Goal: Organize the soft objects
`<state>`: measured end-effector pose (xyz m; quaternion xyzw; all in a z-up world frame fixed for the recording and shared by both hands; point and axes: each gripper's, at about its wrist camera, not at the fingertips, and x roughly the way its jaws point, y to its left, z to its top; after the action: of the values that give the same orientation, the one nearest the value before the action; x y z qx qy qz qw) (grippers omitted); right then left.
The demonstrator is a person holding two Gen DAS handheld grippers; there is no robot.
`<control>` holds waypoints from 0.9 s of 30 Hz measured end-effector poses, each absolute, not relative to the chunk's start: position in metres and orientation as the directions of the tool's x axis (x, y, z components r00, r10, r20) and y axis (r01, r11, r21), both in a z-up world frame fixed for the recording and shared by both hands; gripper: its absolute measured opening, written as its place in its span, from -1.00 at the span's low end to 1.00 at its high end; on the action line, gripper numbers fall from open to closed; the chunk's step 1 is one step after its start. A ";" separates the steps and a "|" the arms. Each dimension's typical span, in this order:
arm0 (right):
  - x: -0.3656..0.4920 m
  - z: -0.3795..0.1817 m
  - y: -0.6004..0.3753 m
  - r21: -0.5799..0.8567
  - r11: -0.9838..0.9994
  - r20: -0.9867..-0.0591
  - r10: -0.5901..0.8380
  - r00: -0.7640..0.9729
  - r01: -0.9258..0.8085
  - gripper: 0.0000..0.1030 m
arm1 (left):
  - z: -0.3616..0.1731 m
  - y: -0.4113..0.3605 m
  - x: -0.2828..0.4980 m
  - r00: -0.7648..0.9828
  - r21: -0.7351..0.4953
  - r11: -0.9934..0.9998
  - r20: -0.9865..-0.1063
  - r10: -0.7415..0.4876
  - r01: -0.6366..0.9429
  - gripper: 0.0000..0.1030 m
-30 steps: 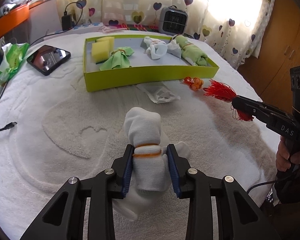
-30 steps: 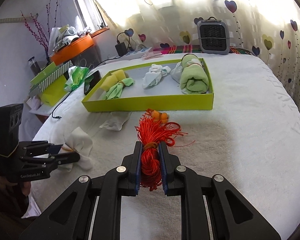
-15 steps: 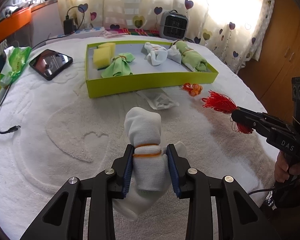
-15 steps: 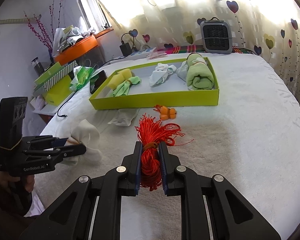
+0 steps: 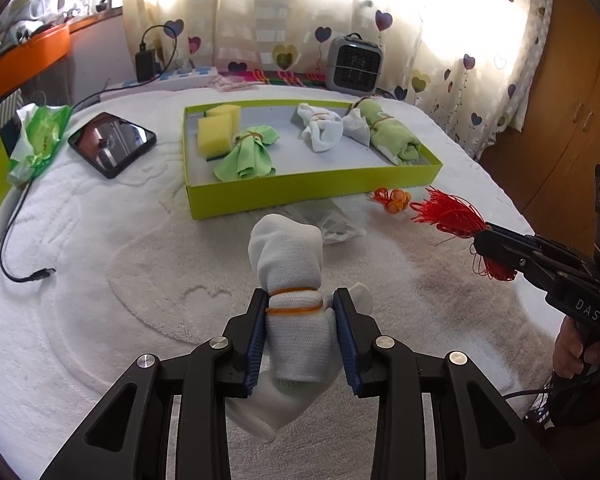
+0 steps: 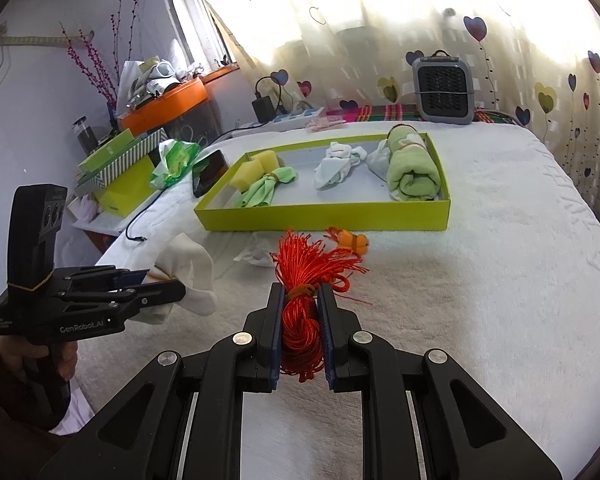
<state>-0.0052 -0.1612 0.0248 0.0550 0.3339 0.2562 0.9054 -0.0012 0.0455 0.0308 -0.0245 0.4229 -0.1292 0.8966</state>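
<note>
white bedspread [image 5: 100, 300] | white cloth bundle [image 5: 292, 320] underside hidden by left tongs [image 5: 302, 338]

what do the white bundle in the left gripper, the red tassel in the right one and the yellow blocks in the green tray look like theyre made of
White banded bundle: soft knit cloth, probably a sock; a fine woven texture shows, matte.
Red tassel: many thin glossy cords, likely silky synthetic thread; the strands catch light.
Yellow blocks: foam sponge by their look, matte with square-cut edges.
Green tray: seemingly painted cardboard, with thin flat walls.
</note>
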 end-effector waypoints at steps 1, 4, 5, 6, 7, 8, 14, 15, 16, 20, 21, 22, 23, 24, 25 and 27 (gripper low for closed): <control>-0.006 0.026 -0.160 0.273 0.860 -0.573 0.505 0.645 -0.431 -0.67 | 0.033 0.046 -0.001 0.613 -0.152 0.965 -0.749 -0.253 0.212 -0.39; -0.006 0.030 -0.161 0.289 0.851 -0.557 0.522 0.646 -0.438 -0.67 | 0.038 0.047 0.000 0.623 -0.151 0.966 -0.741 -0.252 0.211 -0.39; -0.005 0.031 -0.161 0.294 0.849 -0.550 0.526 0.648 -0.440 -0.67 | 0.039 0.047 0.002 0.626 -0.150 0.966 -0.738 -0.251 0.210 -0.39; -0.005 0.032 -0.162 0.296 0.848 -0.546 0.528 0.650 -0.440 -0.67 | 0.041 0.047 0.003 0.630 -0.149 0.966 -0.736 -0.250 0.209 -0.39; -0.004 0.034 -0.162 0.295 0.849 -0.542 0.526 0.655 -0.438 -0.67 | 0.043 0.048 0.004 0.632 -0.148 0.966 -0.733 -0.250 0.210 -0.39; -0.003 0.035 -0.162 0.295 0.849 -0.539 0.526 0.658 -0.438 -0.67 | 0.045 0.048 0.005 0.635 -0.147 0.966 -0.731 -0.250 0.211 -0.39; 0.001 0.042 -0.160 0.292 0.846 -0.523 0.531 0.666 -0.446 -0.67 | 0.051 0.050 0.014 0.644 -0.142 0.968 -0.725 -0.243 0.205 -0.39; 0.002 0.042 -0.160 0.293 0.844 -0.521 0.534 0.665 -0.449 -0.67 | 0.052 0.051 0.015 0.645 -0.143 0.968 -0.724 -0.244 0.205 -0.39; 0.003 0.043 -0.160 0.294 0.842 -0.519 0.538 0.664 -0.452 -0.67 | 0.053 0.051 0.016 0.648 -0.142 0.968 -0.722 -0.244 0.206 -0.39; 0.007 0.049 -0.160 0.309 0.833 -0.503 0.553 0.664 -0.459 -0.67 | 0.059 0.053 0.020 0.660 -0.140 0.969 -0.712 -0.241 0.203 -0.39; 0.007 0.050 -0.160 0.316 0.829 -0.498 0.559 0.663 -0.462 -0.67 | 0.060 0.053 0.021 0.662 -0.140 0.969 -0.710 -0.240 0.202 -0.39; 0.008 0.052 -0.160 0.321 0.826 -0.493 0.564 0.663 -0.464 -0.67 | 0.062 0.054 0.022 0.665 -0.139 0.970 -0.708 -0.239 0.201 -0.39; 0.009 0.053 -0.160 0.320 0.826 -0.489 0.564 0.666 -0.464 -0.67 | 0.063 0.055 0.023 0.667 -0.138 0.970 -0.706 -0.238 0.201 -0.39; 0.010 0.054 -0.159 0.319 0.826 -0.487 0.563 0.667 -0.465 -0.67 | 0.064 0.055 0.025 0.669 -0.137 0.970 -0.704 -0.238 0.201 -0.39; 0.011 0.055 -0.159 0.321 0.825 -0.483 0.565 0.669 -0.465 -0.67 | 0.065 0.055 0.026 0.670 -0.137 0.970 -0.704 -0.238 0.200 -0.39; 0.014 0.057 -0.159 0.331 0.820 -0.479 0.572 0.666 -0.466 -0.67 | 0.065 0.056 0.028 0.671 -0.138 0.970 -0.703 -0.238 0.200 -0.39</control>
<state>0.0140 -0.1595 0.0568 0.0903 0.2921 0.2857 0.9082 0.0284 0.0558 0.0653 -0.0248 0.3878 -0.1199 0.9136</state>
